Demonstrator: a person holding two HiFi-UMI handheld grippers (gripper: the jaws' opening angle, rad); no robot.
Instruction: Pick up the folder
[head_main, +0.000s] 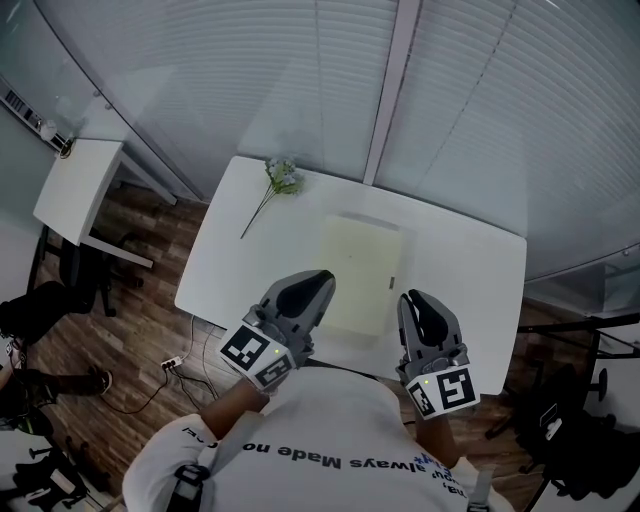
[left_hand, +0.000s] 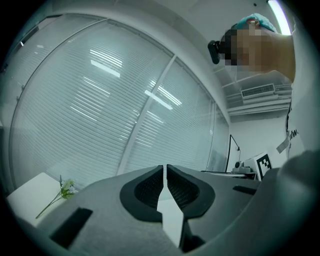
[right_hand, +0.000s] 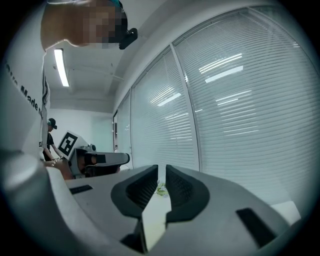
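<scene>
Head view | folder (head_main: 362, 275) flat | long axis toward blinds (head_main: 250, 80)

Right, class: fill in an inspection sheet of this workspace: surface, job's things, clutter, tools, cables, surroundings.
Surface: white table.
Job's things: pale yellow folder lying flat mid-table, not gripped.
Clutter: flower sprig near the far left corner.
Tools: left tool and right tool both shut, empty, over the near edge.
Cables: power strip with cable on the wooden floor, left of the table.
Surroundings: slatted blinds behind, small side table at left.
</scene>
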